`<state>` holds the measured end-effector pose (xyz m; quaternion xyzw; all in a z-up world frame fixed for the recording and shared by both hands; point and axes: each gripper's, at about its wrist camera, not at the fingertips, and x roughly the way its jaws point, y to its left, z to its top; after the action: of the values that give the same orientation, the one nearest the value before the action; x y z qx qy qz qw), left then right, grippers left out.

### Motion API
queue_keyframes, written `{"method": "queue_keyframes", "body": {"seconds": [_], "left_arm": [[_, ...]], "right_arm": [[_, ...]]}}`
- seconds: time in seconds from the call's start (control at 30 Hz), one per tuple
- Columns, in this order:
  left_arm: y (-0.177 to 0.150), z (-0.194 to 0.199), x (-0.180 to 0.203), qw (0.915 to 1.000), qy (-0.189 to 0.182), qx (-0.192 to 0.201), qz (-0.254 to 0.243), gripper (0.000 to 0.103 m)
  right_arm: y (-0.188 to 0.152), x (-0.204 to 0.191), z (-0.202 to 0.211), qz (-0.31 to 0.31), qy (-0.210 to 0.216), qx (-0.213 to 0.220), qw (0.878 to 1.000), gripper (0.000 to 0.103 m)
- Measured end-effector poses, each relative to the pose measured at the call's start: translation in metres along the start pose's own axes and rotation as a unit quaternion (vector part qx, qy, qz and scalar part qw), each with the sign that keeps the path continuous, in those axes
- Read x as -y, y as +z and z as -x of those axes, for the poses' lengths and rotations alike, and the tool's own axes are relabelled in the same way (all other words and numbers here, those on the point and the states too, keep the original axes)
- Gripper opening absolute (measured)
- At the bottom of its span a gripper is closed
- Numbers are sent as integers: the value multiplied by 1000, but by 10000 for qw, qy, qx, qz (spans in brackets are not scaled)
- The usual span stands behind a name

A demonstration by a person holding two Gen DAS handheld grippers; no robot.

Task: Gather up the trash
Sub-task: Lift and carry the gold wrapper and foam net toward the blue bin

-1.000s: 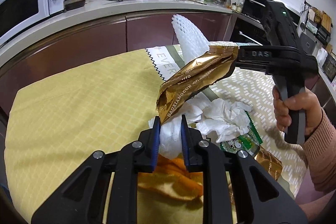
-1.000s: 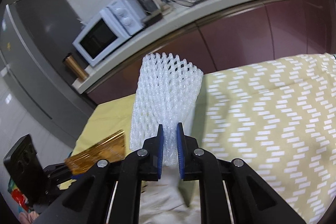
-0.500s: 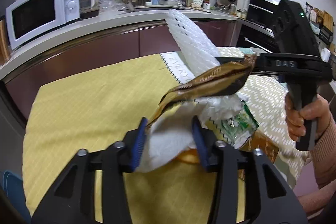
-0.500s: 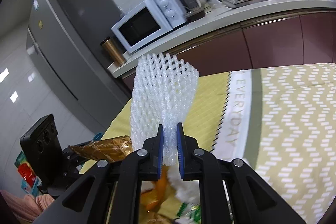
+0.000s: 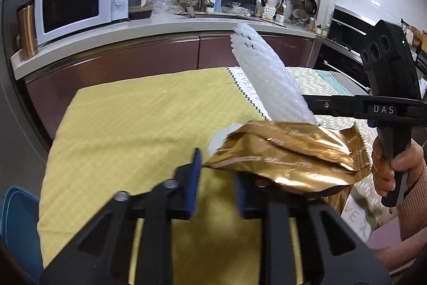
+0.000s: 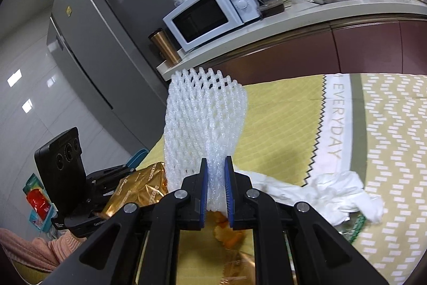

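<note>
the left gripper (image 5: 217,172), a black two-finger tool with blue pads, is lifted above the counter (image 5: 138,124) under its yellow checked cloth. its jaws are closing, and the narrow end of a crumpled gold foil snack wrapper (image 5: 293,154) lies between them; the blur hides whether the pads press on it yet. the rest of the wrapper spreads out to the right, clear of the cloth.

the right gripper (image 6: 216,186) has its jaws drawn narrow and pinches the lower end of a white foam mesh fruit sleeve (image 6: 205,127), which stands up and fans wider toward its top. in the left wrist view the same sleeve slants up to the left from the right gripper's fingers, just above the gold wrapper. a hand (image 5: 387,164) in a pink knit sleeve grips the black handle.

on the cloth below the right gripper lie a crumpled white paper tissue (image 6: 333,188), pieces of orange peel (image 6: 226,234) and a green-edged wrapper (image 6: 356,227), close together. a white microwave (image 5: 80,4) stands on the kitchen worktop behind.
</note>
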<state>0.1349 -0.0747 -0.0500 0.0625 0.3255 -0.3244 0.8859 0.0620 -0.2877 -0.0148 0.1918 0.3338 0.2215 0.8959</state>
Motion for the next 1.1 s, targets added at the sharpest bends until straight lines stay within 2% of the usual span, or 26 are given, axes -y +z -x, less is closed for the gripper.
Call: {"method": "queue_keyframes", "body": {"seconds": [0.03, 0.33, 0.8, 1.1], "left_arm": [[-2, 3, -2, 10000, 29, 11, 4, 8], [-31, 32, -21, 9994, 234, 8, 261, 2], [-71, 72, -83, 9913, 751, -40, 1076, 1], [-80, 91, -108, 9850, 1070, -84, 1348, 1]], "right_arm": [[-1, -2, -1, 18, 12, -10, 10000, 11], [-4, -20, -14, 78, 149, -57, 9998, 11], [-6, -39, -38, 111, 384, -163, 9991, 11], [-13, -61, -63, 220, 597, -371, 9973, 11]]}}
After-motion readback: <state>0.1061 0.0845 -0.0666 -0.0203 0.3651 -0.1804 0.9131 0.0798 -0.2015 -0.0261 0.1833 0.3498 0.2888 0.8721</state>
